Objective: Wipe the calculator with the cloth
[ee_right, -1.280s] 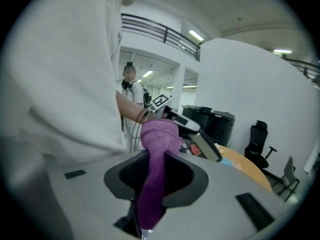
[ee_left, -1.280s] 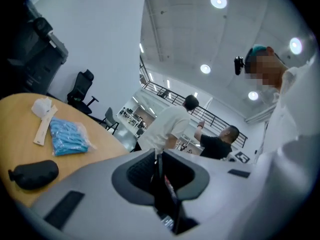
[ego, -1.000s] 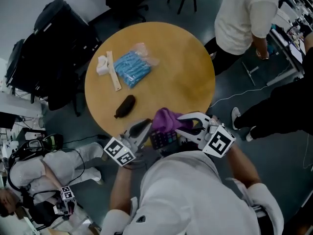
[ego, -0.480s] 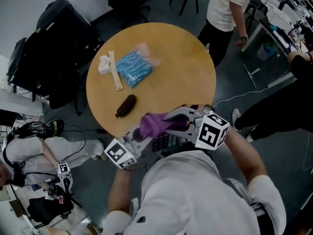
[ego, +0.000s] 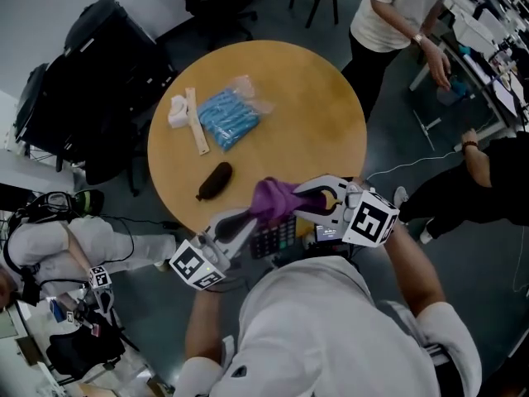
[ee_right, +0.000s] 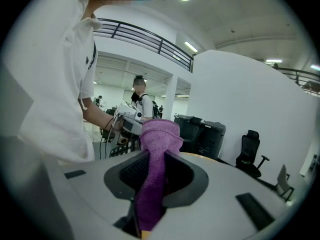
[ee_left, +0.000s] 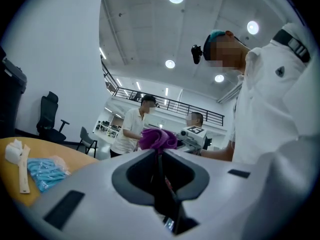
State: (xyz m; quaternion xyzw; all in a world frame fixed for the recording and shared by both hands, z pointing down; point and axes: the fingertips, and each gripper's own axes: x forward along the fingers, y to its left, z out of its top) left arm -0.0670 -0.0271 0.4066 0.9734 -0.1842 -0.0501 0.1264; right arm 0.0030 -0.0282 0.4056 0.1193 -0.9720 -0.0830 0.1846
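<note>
There are two grippers, one in each of the person's hands. The left gripper [ego: 248, 224] is pressed onto the one dark flat calculator [ego: 278, 236] and pinches its left edge. The right gripper [ego: 299, 202] pinches the one purple fluffy cloth [ego: 274, 198], which sticks out past its tips. The cloth sits right at the far end of the calculator. I cannot tell if the two touch. The calculator is held up close to the person's chest, by the near edge of the round yellow wooden tabletop [ego: 306, 122].

Four more things lie on the left half of the tabletop:
- one blue packet in clear plastic [ego: 226, 116]
- one pale flat stick [ego: 193, 121] just left of the packet
- one small white lump [ego: 175, 111] at the stick's far end
- one black oval thing [ego: 213, 179], nearer than the rest

The floor [ego: 397, 139] is dark grey. A big black chair [ego: 91, 81] stands to the left of the tabletop. One person in a pale shirt [ego: 388, 15] stands at the far right.
</note>
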